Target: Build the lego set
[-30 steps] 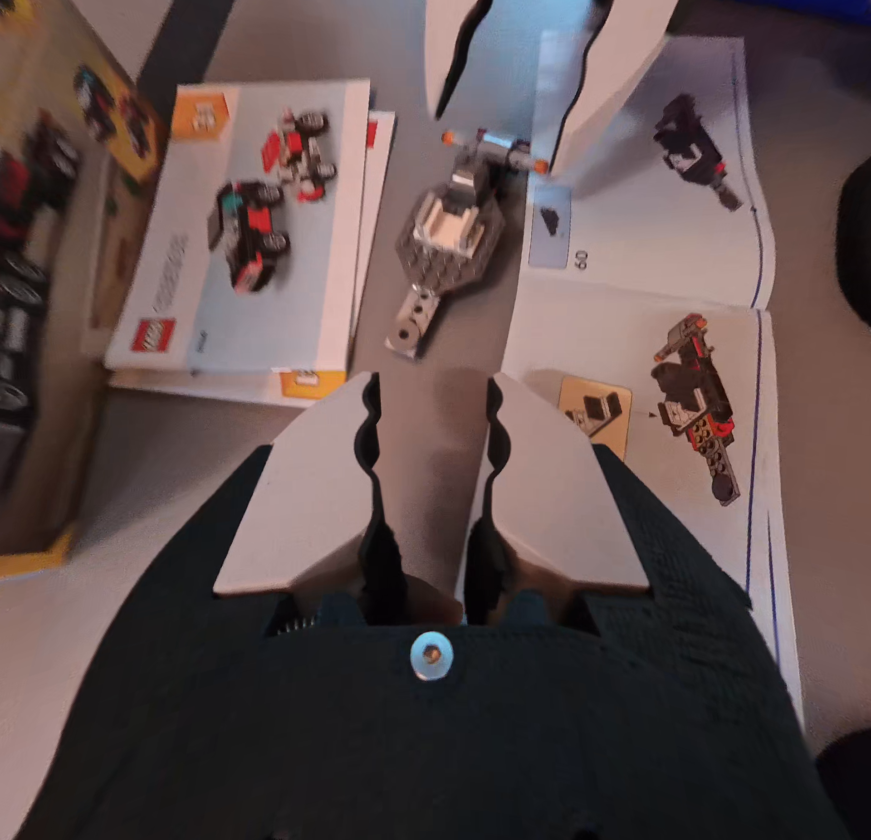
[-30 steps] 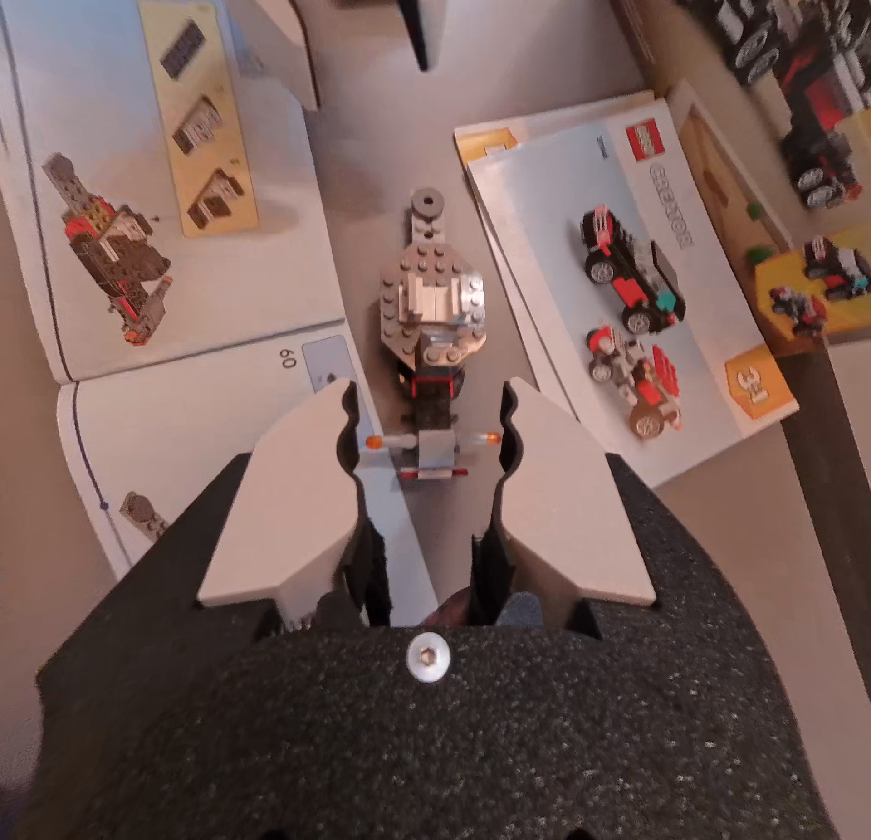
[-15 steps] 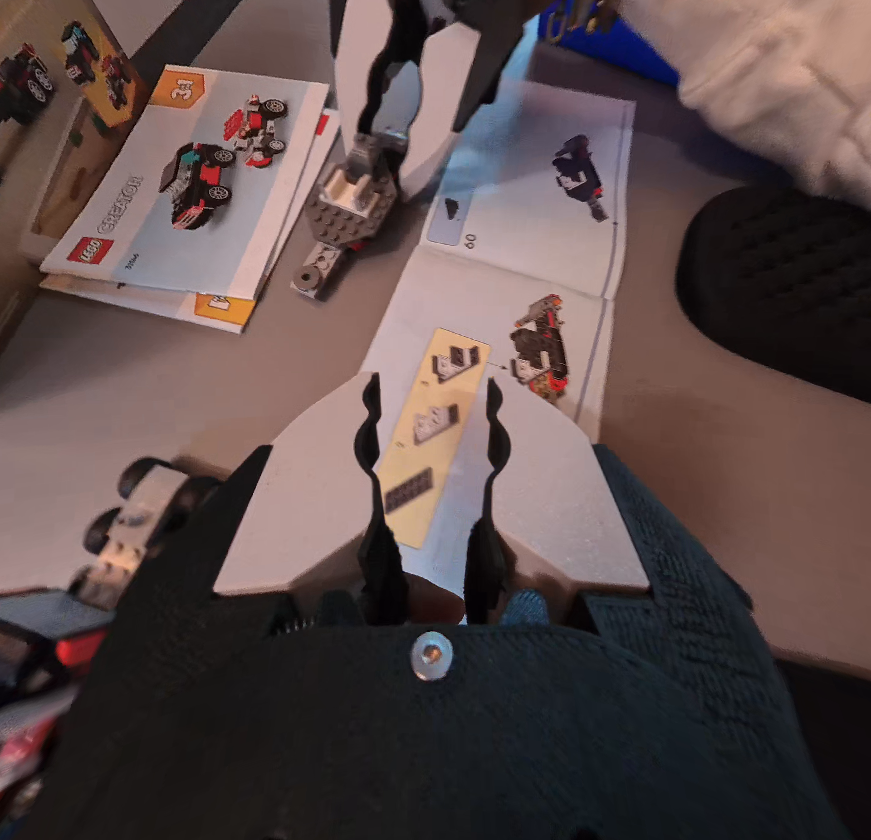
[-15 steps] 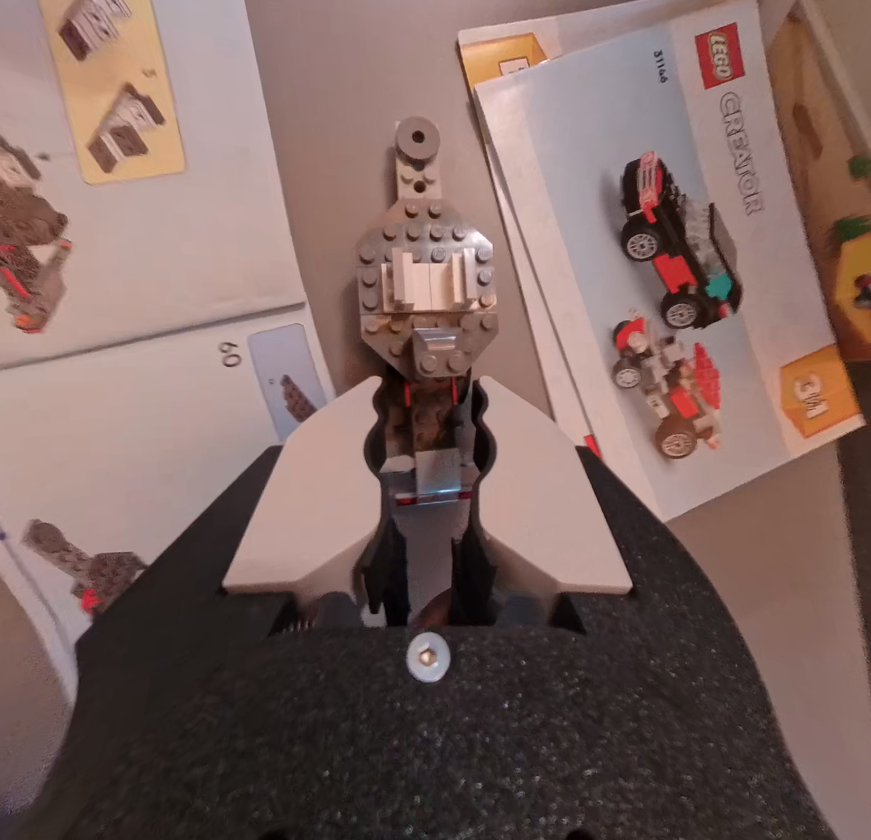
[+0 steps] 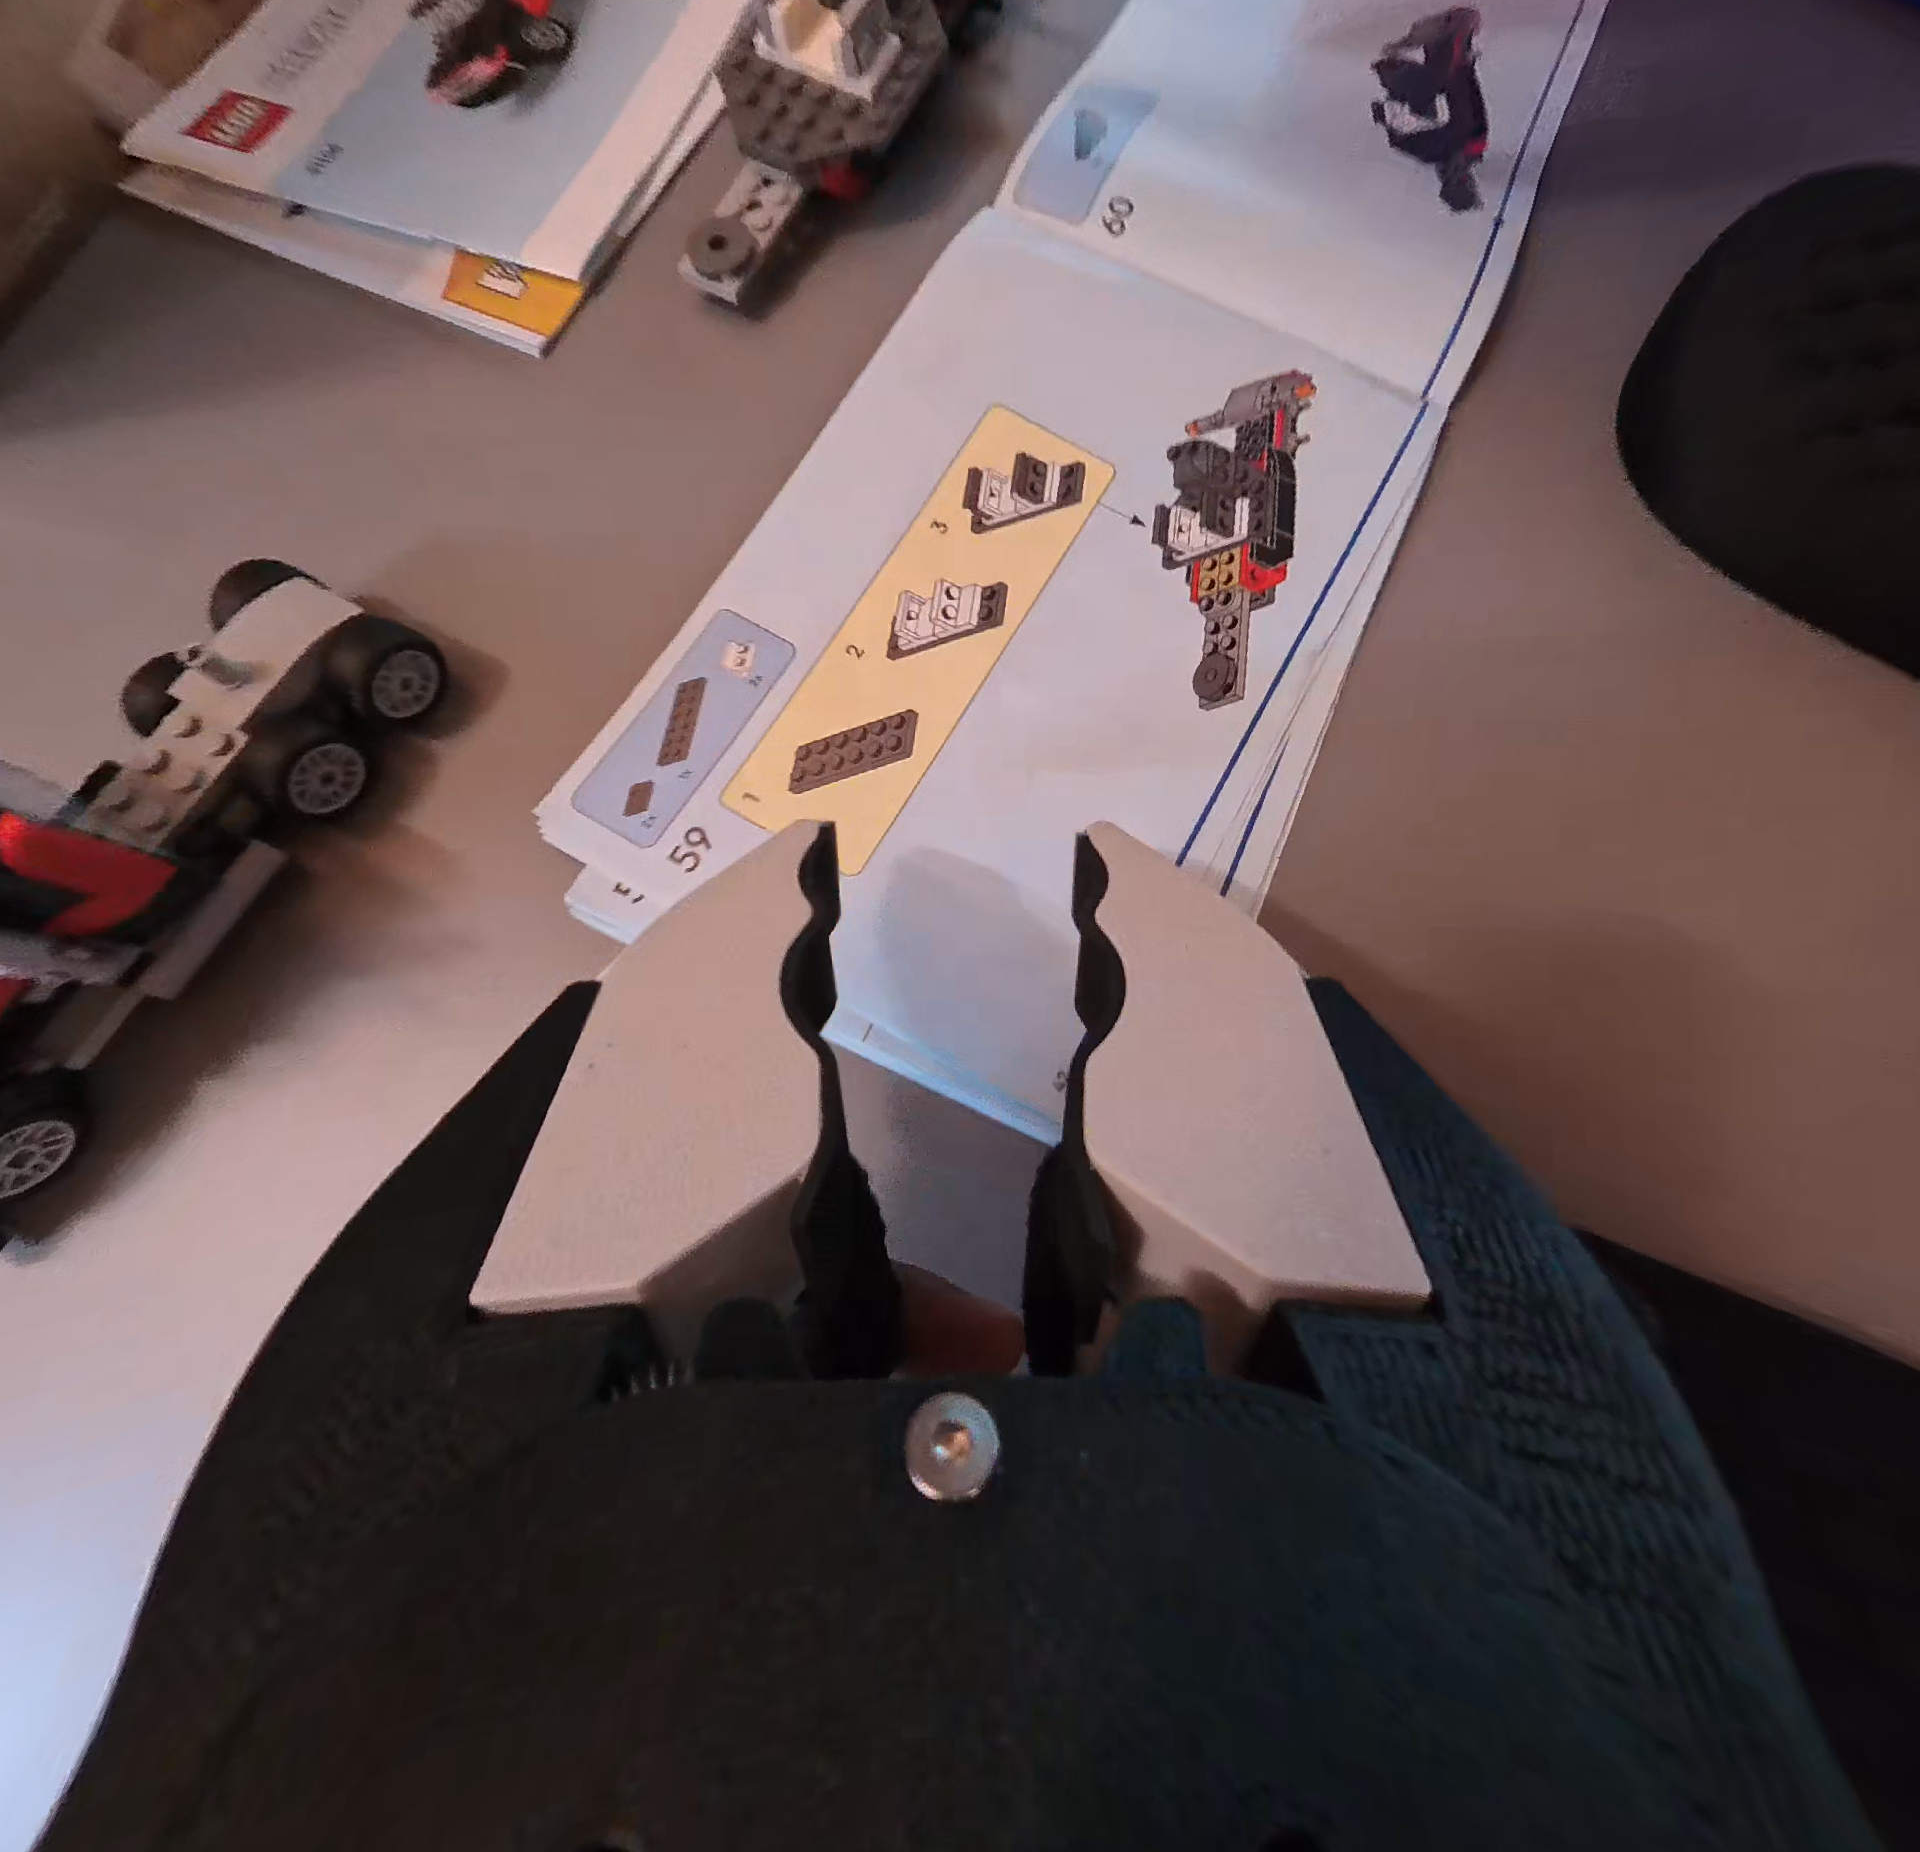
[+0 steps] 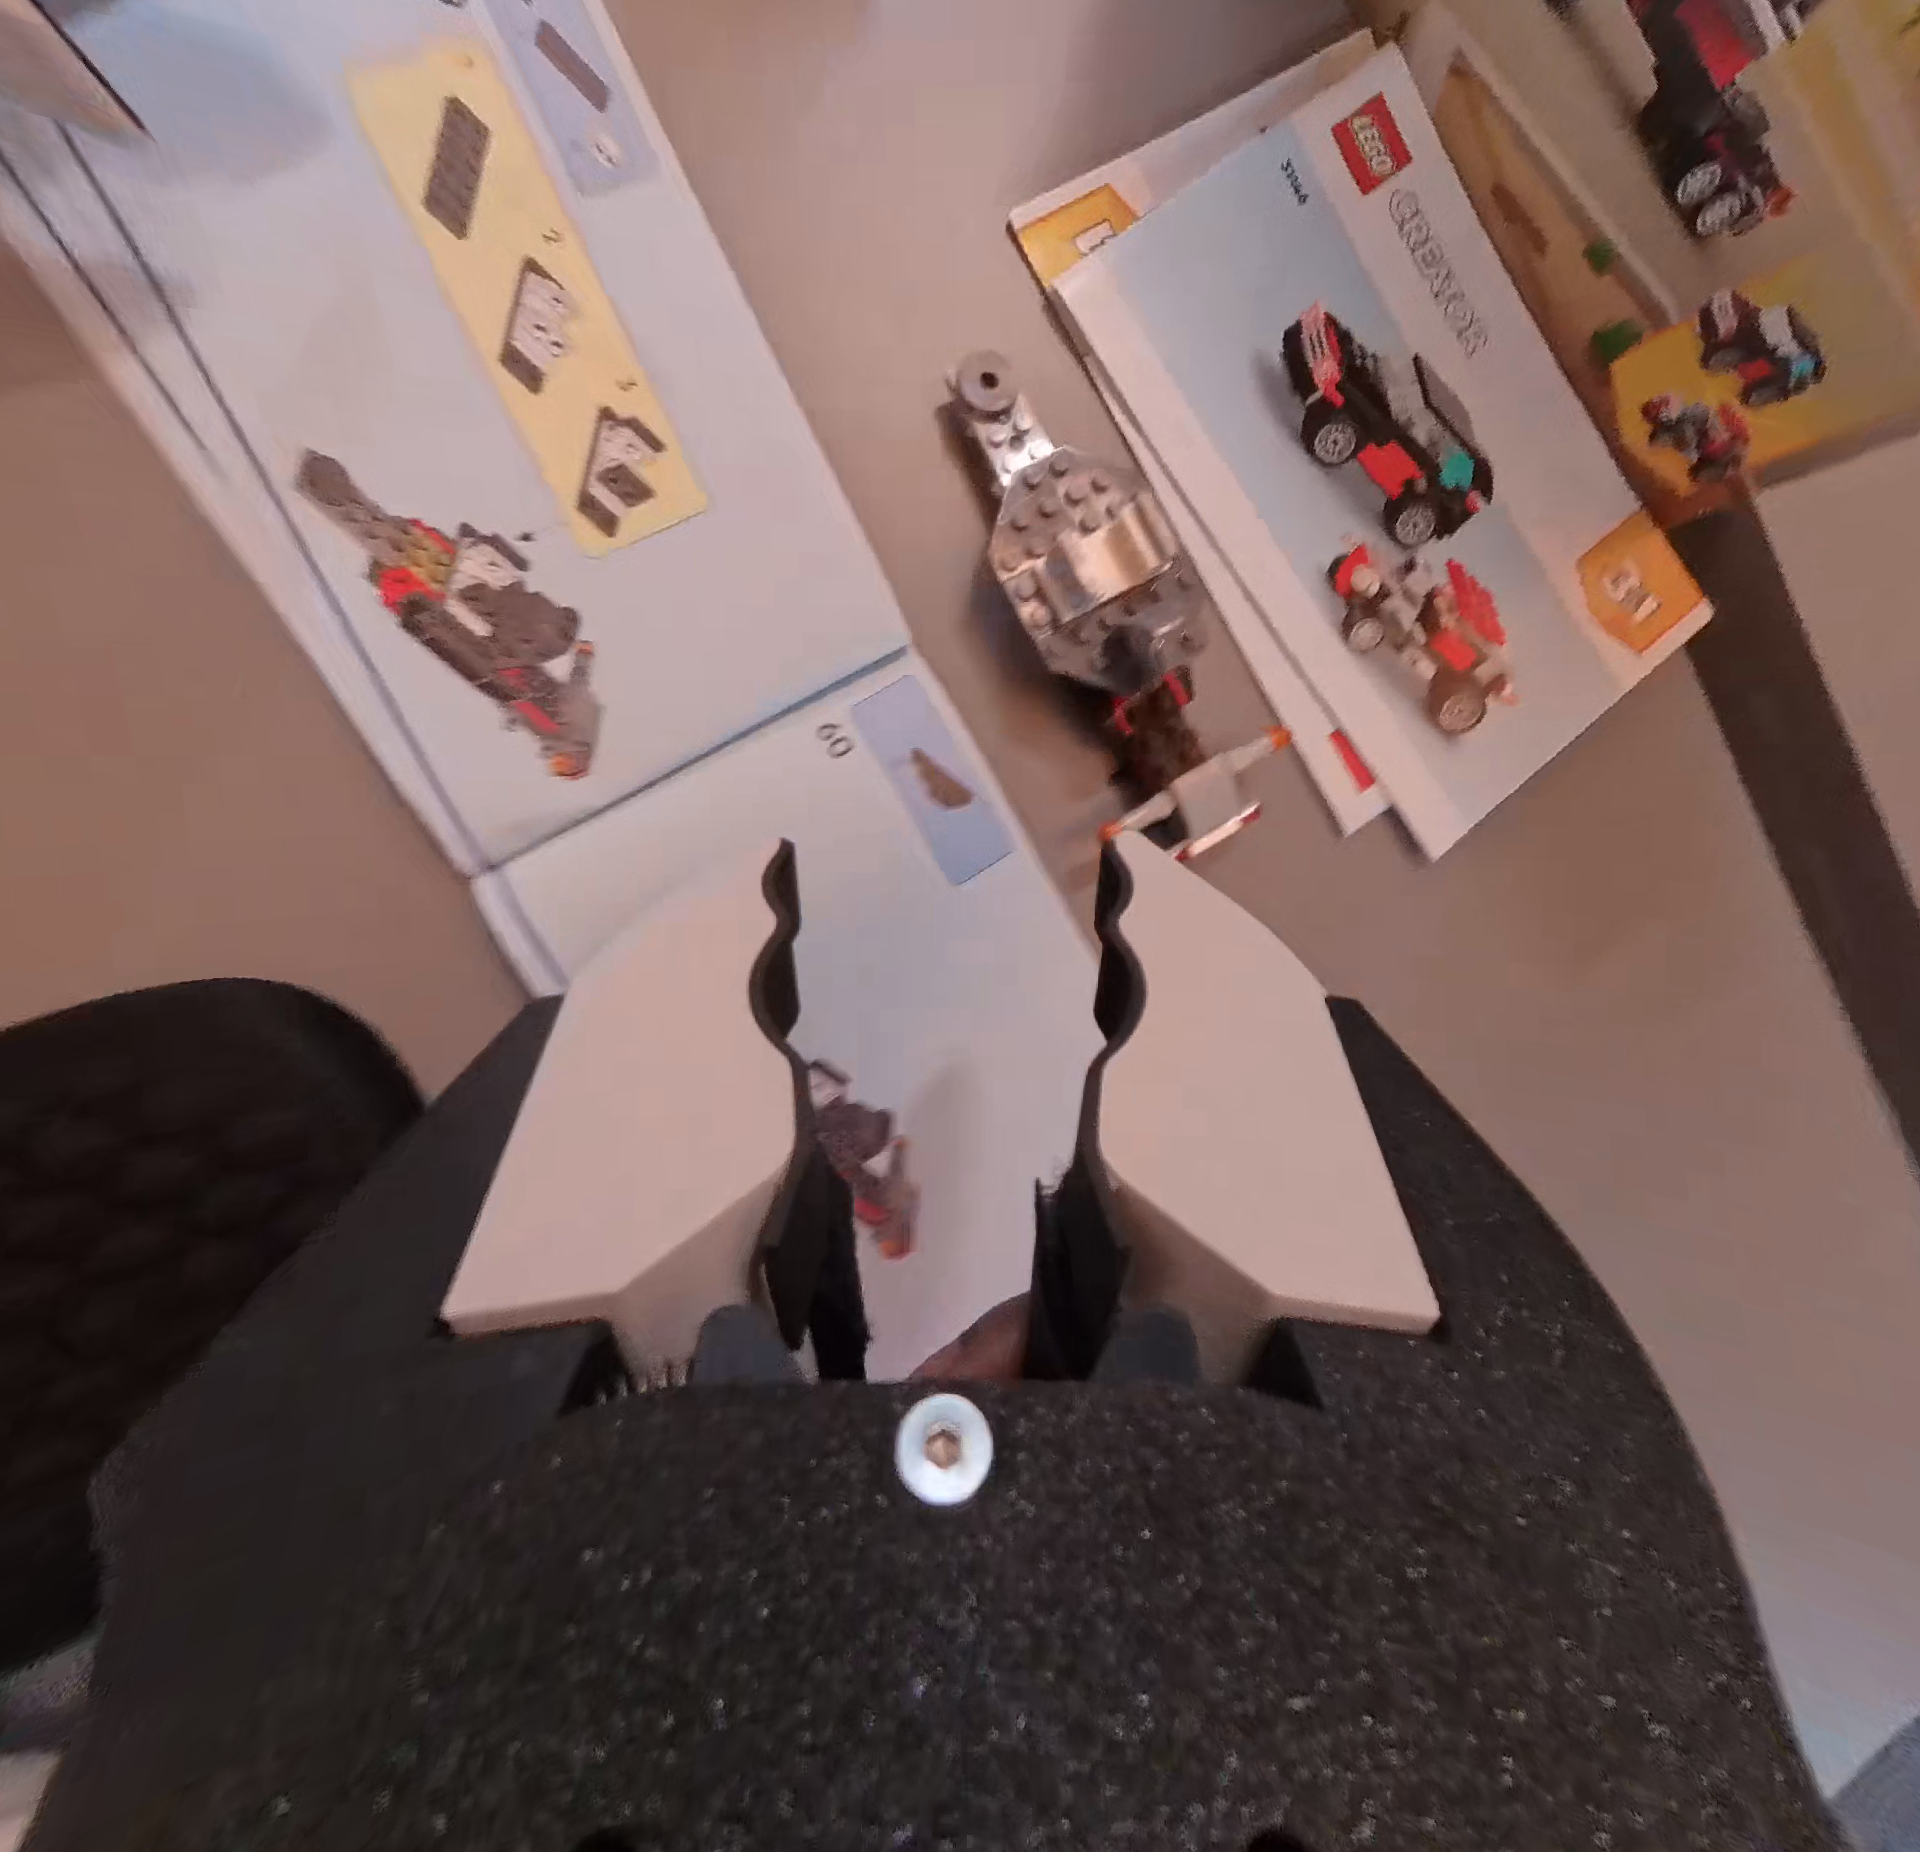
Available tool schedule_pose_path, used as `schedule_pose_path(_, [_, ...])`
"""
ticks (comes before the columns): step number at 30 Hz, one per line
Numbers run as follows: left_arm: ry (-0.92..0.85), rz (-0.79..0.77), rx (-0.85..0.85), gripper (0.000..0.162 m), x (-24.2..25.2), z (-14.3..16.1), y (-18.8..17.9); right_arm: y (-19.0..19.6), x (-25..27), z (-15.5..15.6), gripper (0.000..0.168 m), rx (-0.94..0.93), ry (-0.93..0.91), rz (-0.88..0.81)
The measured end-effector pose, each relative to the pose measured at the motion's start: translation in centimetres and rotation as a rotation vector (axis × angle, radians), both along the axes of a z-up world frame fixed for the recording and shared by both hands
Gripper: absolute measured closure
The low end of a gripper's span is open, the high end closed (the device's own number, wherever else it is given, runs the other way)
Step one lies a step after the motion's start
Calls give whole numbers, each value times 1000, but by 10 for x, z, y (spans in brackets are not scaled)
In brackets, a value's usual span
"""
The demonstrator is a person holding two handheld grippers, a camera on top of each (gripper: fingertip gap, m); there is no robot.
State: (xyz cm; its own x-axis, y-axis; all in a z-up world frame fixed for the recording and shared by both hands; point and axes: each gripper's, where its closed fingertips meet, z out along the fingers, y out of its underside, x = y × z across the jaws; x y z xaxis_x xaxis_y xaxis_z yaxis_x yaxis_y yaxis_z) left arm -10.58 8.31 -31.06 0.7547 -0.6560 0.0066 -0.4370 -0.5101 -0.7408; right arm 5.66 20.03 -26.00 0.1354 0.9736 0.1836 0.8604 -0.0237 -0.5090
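Left wrist view: your left claw (image 5: 951, 841) hangs open with nothing between its fingers, its tips over the near edge of the open instruction booklet (image 5: 1049, 597) on the desk (image 5: 499, 472). The grey lego build (image 5: 800, 129) lies well beyond, at the top of the view, in the strip of desk between that booklet and a stack of closed booklets (image 5: 416, 161); its round-ended tab points toward you. A wheeled lego vehicle (image 5: 208, 753) in white, grey and red sits at the left, apart from the booklet. A black textured pad (image 5: 1787, 410) lies at the right edge.

Right wrist view: your right claw (image 6: 945, 852) is also open and empty, hovering over the lower page of the open booklet (image 6: 436, 368). The grey build (image 6: 1091, 576) lies ahead and to the right of the tips, untouched, slanted on the desk with its orange-tipped crossbar nearest the claw and just beside the right fingertip (image 6: 1127, 852). The closed booklets (image 6: 1382, 472) lie to its right, the set's box (image 6: 1683, 348) beyond them. Image is motion-blurred, so fine brick detail is not legible.
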Motion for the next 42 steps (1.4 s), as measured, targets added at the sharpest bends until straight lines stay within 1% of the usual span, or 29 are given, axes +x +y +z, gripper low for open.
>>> schedule_pose_path(2, [24, -25, -10, 118, 6, -6, -1, -11, 12, 0, 112, -27, 33, -86])
schedule_pose_path(4, [51, -46, -19, 118, 9, -13, -1, -18, 22, -7, 113, -73, 77, -198])
schedule_pose_path(7, [80, -44, -24, 118, 6, -18, -1, -36, 29, -28, 110, -172, 129, -308])
schedule_pose_path(12, [78, 9, -43, 117, 0, -19, -1, -44, 51, -61, 104, -170, 136, -487])
schedule_pose_path(13, [83, 15, -46, 117, 0, -19, -1, -47, 55, -66, 100, -178, 136, -504])
schedule_pose_path(15, [84, 20, -51, 117, 0, -19, -1, -59, 56, -73, 92, -222, 156, -478])
schedule_pose_path(16, [82, 21, -54, 116, -1, -19, -1, -63, 54, -71, 90, -227, 181, -465])
schedule_pose_path(22, [64, 40, -79, 116, -4, -20, 0, -73, 49, -73, 86, -202, 162, -450])
schedule_pose_path(31, [73, 90, -90, 116, -18, -21, -3, -70, 40, -73, 86, -184, 178, -463])
schedule_pose_path(34, [128, 142, -82, 116, -26, -18, -4, -74, 36, -73, 85, -179, 175, -464])
schedule_pose_path(36, [141, 182, -50, 116, -27, -11, -5, -69, 34, -64, 86, -142, 245, -506])
schedule_pose_path(37, [115, 201, -34, 115, -25, -5, -5, -66, 36, -60, 87, -128, 276, -534])
schedule_pose_path(39, [33, 279, -2, 107, -21, 9, -4, -58, 49, -57, 82, -84, 282, -616])
schedule_pose_path(40, [-6, 326, 11, 100, -19, 16, -3, -52, 58, -57, 78, -43, 267, -652])
schedule_pose_path(42, [-67, 413, 43, 78, -17, 25, -1, -45, 72, -54, 67, 34, 241, -705])
